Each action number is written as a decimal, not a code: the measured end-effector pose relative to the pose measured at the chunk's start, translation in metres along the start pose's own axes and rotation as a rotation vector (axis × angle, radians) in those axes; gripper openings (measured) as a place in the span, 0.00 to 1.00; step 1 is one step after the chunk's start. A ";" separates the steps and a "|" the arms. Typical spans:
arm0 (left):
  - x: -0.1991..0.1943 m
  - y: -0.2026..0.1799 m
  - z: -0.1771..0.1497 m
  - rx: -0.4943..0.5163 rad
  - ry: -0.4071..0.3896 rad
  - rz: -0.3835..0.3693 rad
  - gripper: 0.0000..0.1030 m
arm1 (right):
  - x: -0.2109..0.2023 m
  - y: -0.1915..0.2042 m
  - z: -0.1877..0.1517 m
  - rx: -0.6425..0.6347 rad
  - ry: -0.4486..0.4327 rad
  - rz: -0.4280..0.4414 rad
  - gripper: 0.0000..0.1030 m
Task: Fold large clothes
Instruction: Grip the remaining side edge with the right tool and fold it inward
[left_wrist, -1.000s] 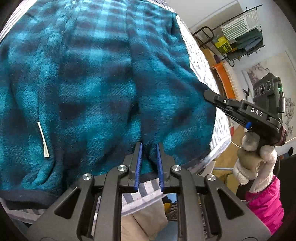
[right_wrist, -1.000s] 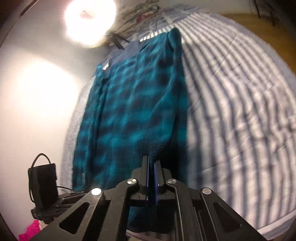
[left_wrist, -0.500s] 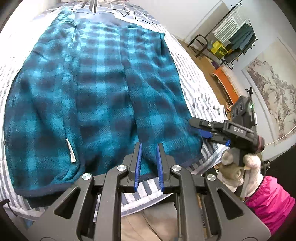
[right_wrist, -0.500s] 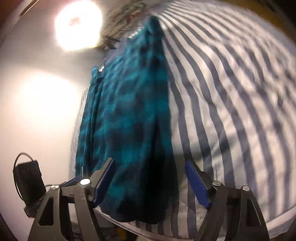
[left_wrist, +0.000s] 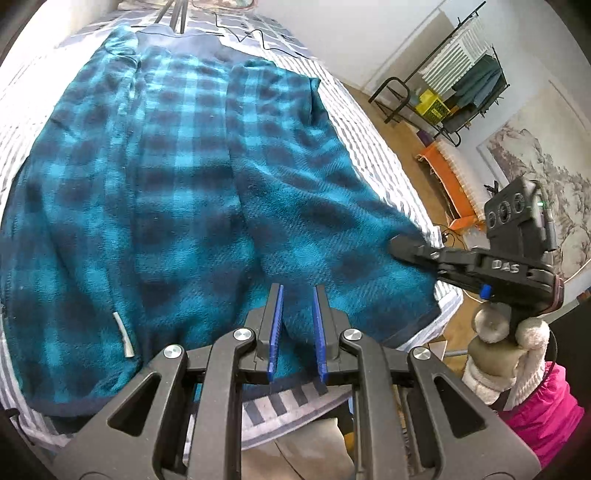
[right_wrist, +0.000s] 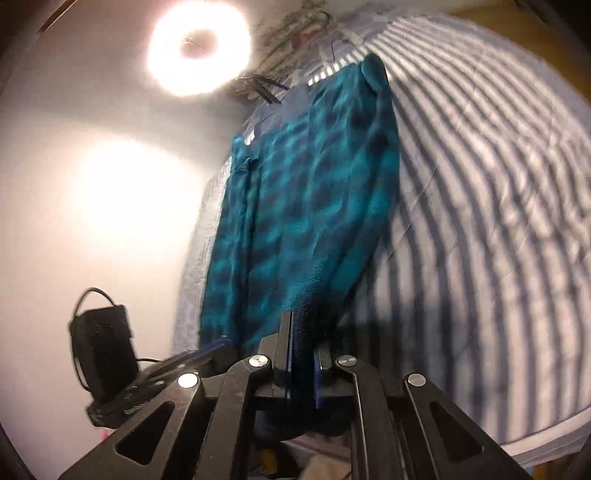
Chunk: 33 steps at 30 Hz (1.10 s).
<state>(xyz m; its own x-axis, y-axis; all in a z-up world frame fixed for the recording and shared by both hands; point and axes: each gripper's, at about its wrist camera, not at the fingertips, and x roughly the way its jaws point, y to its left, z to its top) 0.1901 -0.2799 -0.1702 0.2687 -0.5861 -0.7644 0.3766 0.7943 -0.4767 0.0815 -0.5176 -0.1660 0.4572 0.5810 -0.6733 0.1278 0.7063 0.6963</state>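
the right gripper (right_wrist: 302, 354) is pinching the teal plaid fleece (left_wrist: 177, 192) at its near right edge, the jaws narrowed onto a dark fold of fabric, and in the left wrist view we are seeing its black nose buried in the cloth at that same edge. the left gripper (left_wrist: 296, 328) is hovering over the fleece's near hem with a narrow gap between its blue pads (left_wrist: 275, 332); fabric is showing through the gap, but we are not able to tell whether the pads are gripping it or just sitting above it. the fleece is lying spread out on the striped bedding (left_wrist: 373, 136), collar end far from us, hem towards the bed's near edge, with a pale zipper pull (left_wrist: 123, 334) left of the left gripper. we are judging this to be the start of a fold: the right edge of the fleece is being taken up so that side can be carried across the body of the garment. the next move is calling for the left gripper to secure the hem beside the right one, then both to lift together and sweep leftwards over the fleece, keeping the edge taut so it lands straight. beyond the fleece's right side a clothes rack (left_wrist: 458, 74) is standing by the wall.
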 end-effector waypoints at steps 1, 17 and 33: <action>0.006 -0.001 -0.001 -0.002 0.011 -0.007 0.13 | 0.007 -0.007 -0.002 0.025 0.023 -0.036 0.05; 0.009 -0.025 -0.005 0.102 -0.017 0.026 0.13 | 0.027 -0.028 -0.005 0.089 -0.040 -0.121 0.63; -0.070 0.003 0.013 -0.095 -0.098 -0.052 0.13 | 0.039 0.075 0.009 -0.283 -0.047 -0.390 0.05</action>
<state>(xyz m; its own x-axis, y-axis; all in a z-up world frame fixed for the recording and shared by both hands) 0.1834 -0.2385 -0.1122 0.3383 -0.6361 -0.6935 0.3076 0.7712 -0.5573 0.1174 -0.4453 -0.1377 0.4630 0.2370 -0.8541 0.0557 0.9539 0.2949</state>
